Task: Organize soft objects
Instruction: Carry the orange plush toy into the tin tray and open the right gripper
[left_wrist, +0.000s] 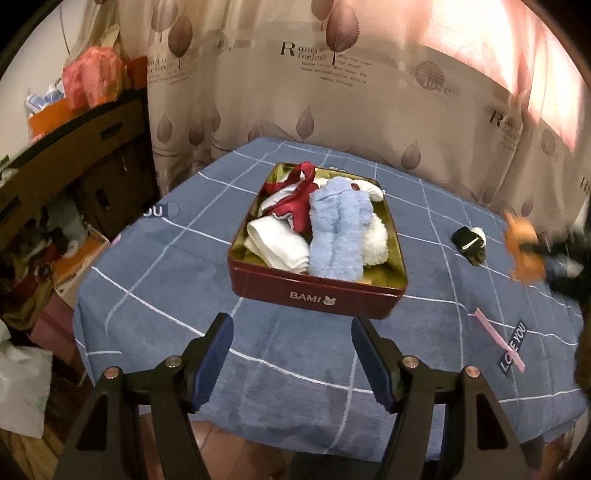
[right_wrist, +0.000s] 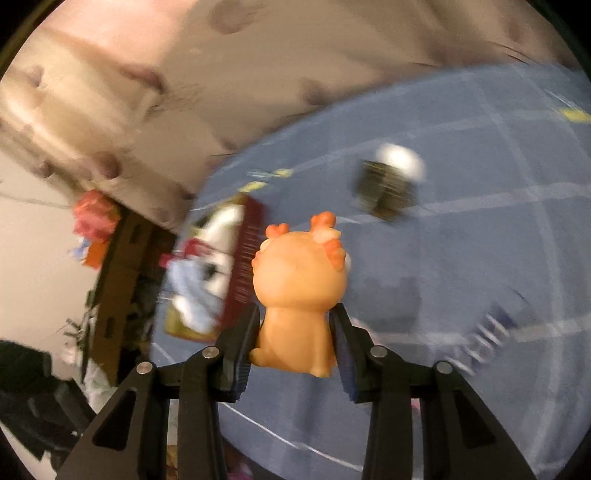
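Right gripper (right_wrist: 295, 328) clamped on orange toy (right_wrist: 299, 288), toy upright between pads, lifted off blue cloth (right_wrist: 461, 258). Red tin (right_wrist: 247, 258) at 10 o'clock from toy in right wrist view, blurred, already part-filled. Left gripper (left_wrist: 291, 339) wide apart, empty, tin (left_wrist: 314, 291) at 12 o'clock. Black-white bundle (left_wrist: 471, 242) remains on cloth, nearer right gripper.

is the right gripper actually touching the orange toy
Touching. The right wrist view shows the right gripper with both finger pads pressed against the orange toy's sides, no gap visible.
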